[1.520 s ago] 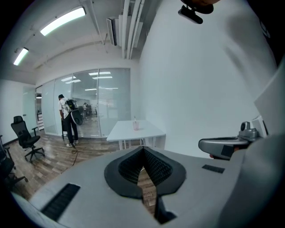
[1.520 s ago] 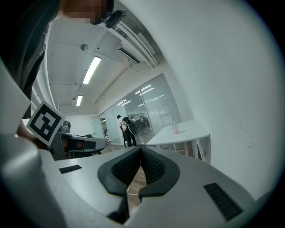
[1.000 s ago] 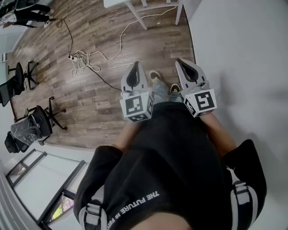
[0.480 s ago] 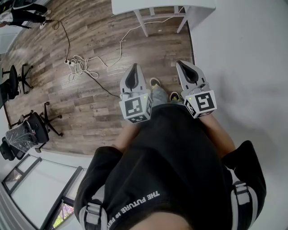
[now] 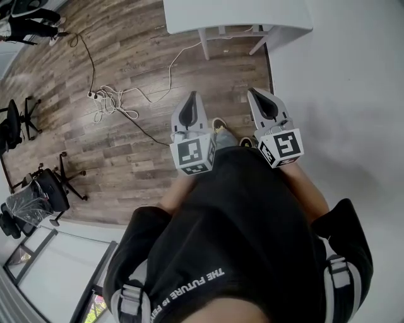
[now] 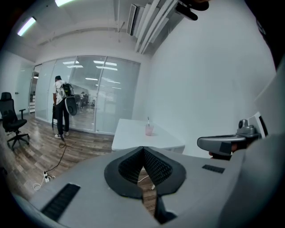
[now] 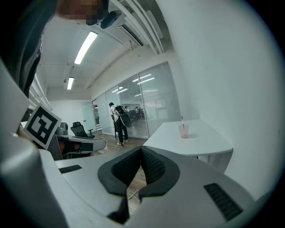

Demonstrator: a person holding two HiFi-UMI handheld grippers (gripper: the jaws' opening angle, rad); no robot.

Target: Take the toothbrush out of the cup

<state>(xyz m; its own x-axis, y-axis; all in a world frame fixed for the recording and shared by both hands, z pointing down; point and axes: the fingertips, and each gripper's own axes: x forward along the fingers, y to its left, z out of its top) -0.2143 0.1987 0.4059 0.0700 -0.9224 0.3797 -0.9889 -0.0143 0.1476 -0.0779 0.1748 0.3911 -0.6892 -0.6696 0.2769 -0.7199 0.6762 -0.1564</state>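
Note:
A pink translucent cup (image 6: 149, 129) with a toothbrush (image 6: 148, 120) upright in it stands on a white table (image 6: 133, 139) some way ahead. The right gripper view shows the same cup (image 7: 183, 131), toothbrush (image 7: 181, 120) and table (image 7: 200, 143). My left gripper (image 6: 143, 149) is shut and holds nothing; it is far short of the table. My right gripper (image 7: 141, 149) is likewise shut and holds nothing. In the head view both grippers, left (image 5: 191, 96) and right (image 5: 252, 92), are held at waist height over the wooden floor. The table's near edge (image 5: 240, 17) shows at the top, and the cup is out of frame.
A white wall (image 5: 341, 82) runs along the right. A loose cable and power strip (image 5: 110, 98) lie on the floor to the left, with office chairs (image 5: 47, 186) beyond. A person with a backpack (image 6: 61, 104) stands by the glass partition.
The white table has come further into the head view at the top, and the floor has slid downward. Both grippers stay shut at the same height.

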